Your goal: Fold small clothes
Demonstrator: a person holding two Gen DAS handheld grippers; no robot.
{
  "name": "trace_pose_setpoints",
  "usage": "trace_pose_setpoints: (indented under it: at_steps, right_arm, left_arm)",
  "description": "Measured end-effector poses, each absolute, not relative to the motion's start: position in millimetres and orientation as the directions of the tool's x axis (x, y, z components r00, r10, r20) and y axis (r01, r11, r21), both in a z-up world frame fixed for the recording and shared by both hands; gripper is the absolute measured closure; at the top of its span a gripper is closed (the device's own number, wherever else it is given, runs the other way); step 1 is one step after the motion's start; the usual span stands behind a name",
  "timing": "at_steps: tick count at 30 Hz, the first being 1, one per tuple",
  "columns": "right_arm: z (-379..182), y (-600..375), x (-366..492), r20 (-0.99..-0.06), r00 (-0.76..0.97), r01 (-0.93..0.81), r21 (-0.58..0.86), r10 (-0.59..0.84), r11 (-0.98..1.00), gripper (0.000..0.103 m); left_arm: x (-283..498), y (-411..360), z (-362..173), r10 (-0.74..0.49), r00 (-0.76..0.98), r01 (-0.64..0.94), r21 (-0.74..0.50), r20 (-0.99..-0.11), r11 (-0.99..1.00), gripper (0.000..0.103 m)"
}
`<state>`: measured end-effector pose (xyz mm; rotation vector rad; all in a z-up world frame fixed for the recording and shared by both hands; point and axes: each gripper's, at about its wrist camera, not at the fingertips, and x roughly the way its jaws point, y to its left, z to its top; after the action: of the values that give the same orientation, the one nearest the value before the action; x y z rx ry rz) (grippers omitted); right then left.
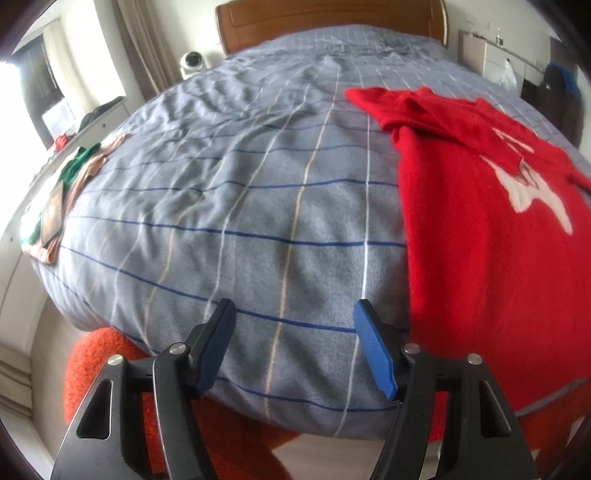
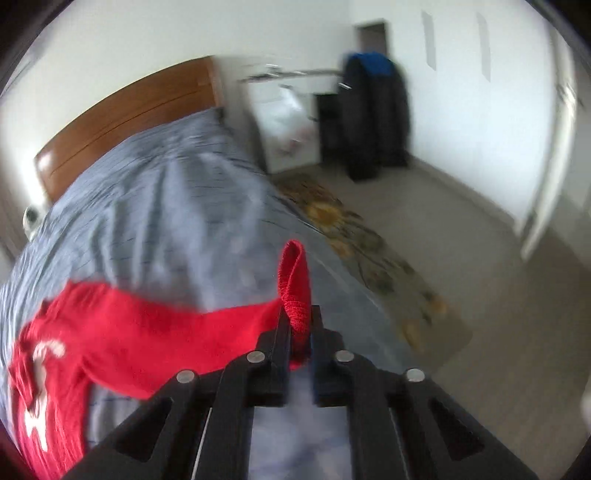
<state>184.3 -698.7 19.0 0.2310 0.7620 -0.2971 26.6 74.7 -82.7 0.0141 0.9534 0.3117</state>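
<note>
A red knitted sweater [image 1: 480,229] with a white motif on its front is spread over the right side of the bed [image 1: 229,206], one sleeve cuff being pinched between the closed fingers of the right gripper [image 2: 300,325] while the left gripper [image 1: 295,314] is held wide apart above the cover. No legible writing is shown. The bed is covered in grey-blue checked fabric, with a wooden headboard [image 1: 328,18] behind it and other small clothes [image 1: 62,195] piled at its left edge.
</note>
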Motion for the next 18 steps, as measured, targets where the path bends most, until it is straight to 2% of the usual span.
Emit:
trace_pose_setpoints:
  at_steps: [9,11,13,16,18]
  right_arm:
    - [-40.2,-718.7,167.0,-0.755,0.647,0.454,0.270,-0.106,0.849,0.095]
    - [-43.3,-720.6,156.6,-0.751,0.653,0.465,0.295,-0.099,0.835,0.091]
    - [-40.7,-730.4,143.5,-0.752,0.651,0.499,0.321,-0.104,0.805,0.066]
    - [-22.4,-737.4,124.8,-0.744,0.648,0.537,0.296,-0.162,0.790,0.062]
    - [-5.9,-725.9,121.9,-0.706,0.692,0.476,0.290,-0.150,0.830,0.062]
  left_arm:
    - [23.3,79.7,-85.9,0.280,0.519,-0.272,0.155,-0.808,0.950,0.034]
    - [23.9,81.5,-85.8,0.276,0.518,-0.276,0.148,-0.810,0.950,0.034]
    - [24.7,81.6,-86.2,0.275,0.517,-0.276,0.146,-0.811,0.950,0.034]
    - [26.1,79.4,-87.8,0.279,0.514,-0.272,0.155,-0.811,0.950,0.031]
    - [27.5,76.0,-88.3,0.278,0.518,-0.264,0.157,-0.809,0.952,0.027]
